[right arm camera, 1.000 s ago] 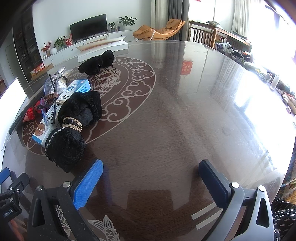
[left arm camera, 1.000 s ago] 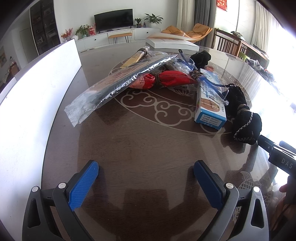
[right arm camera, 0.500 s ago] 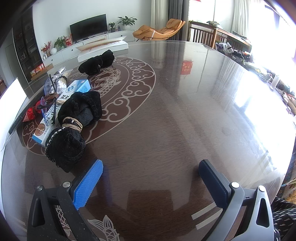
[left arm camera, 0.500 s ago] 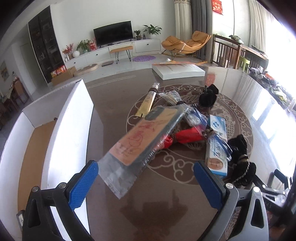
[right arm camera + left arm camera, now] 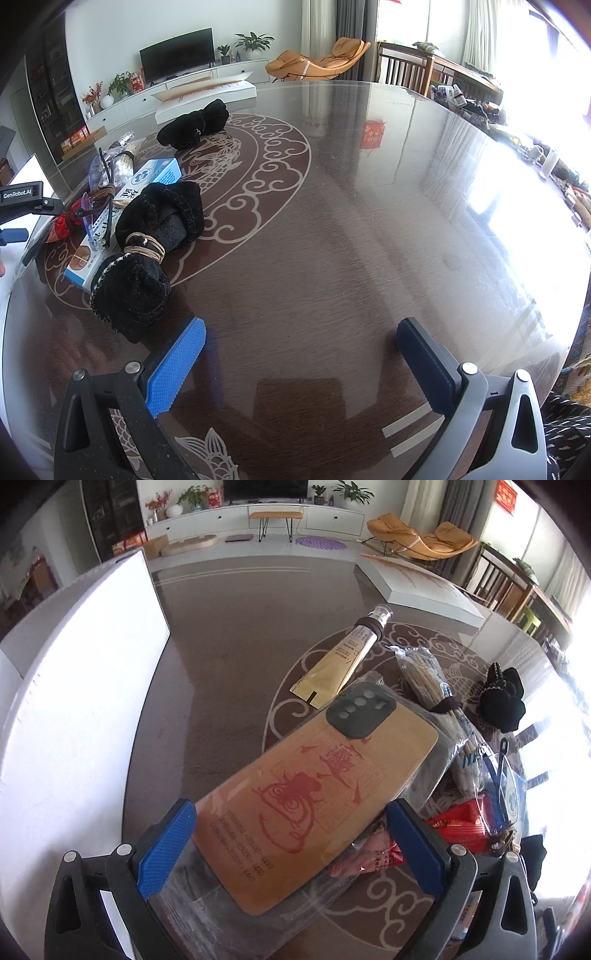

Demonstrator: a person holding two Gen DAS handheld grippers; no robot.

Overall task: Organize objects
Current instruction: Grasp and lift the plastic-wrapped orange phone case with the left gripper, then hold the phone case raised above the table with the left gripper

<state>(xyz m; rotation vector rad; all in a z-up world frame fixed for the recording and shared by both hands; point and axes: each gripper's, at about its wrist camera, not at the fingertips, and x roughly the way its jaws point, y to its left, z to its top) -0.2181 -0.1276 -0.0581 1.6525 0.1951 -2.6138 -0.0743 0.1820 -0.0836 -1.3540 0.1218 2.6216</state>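
Note:
A tan phone case with a red print, sealed in a clear bag, lies tilted on top of the pile in the left wrist view. My left gripper is open, with its blue pads on either side of the case's lower half; whether they touch it I cannot tell. Beyond the case lie a gold tube, a bagged bundle of sticks, a red packet and a black sock bundle. My right gripper is open over bare table, just right of a black sock bundle tied with bands.
A tall white box stands along the left. A flat white box lies at the far side. A blue-and-white carton and another black bundle sit on the dark patterned table.
My left gripper has risen and moved forward over the pile, so the bagged phone case now sits between its fingers. The right gripper has stayed put.

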